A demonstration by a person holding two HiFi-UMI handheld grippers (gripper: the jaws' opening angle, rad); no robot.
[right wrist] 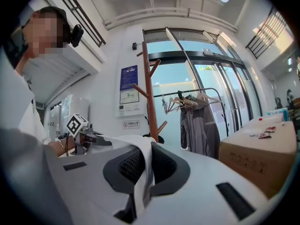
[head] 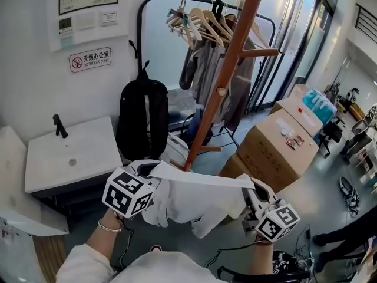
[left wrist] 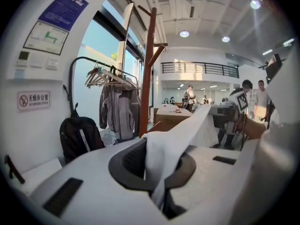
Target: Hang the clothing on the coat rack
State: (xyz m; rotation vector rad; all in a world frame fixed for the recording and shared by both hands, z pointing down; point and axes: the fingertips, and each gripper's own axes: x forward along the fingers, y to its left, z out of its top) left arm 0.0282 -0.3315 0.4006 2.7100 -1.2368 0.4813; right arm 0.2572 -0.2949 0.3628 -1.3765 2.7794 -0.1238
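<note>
Item: white cloth garment (head: 194,200), stretched in the air between both tongs, in front of the reddish-brown wooden coat rack (head: 227,78); left tongs (head: 152,171) closed tight on one edge; right tongs (head: 250,188) closed tight on the opposite edge.

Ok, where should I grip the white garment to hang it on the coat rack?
Take the white garment by its top edge, one end each, from the person's side, as the left gripper and right gripper clamp it: that edge spans between them, the rest hangs free.
</note>
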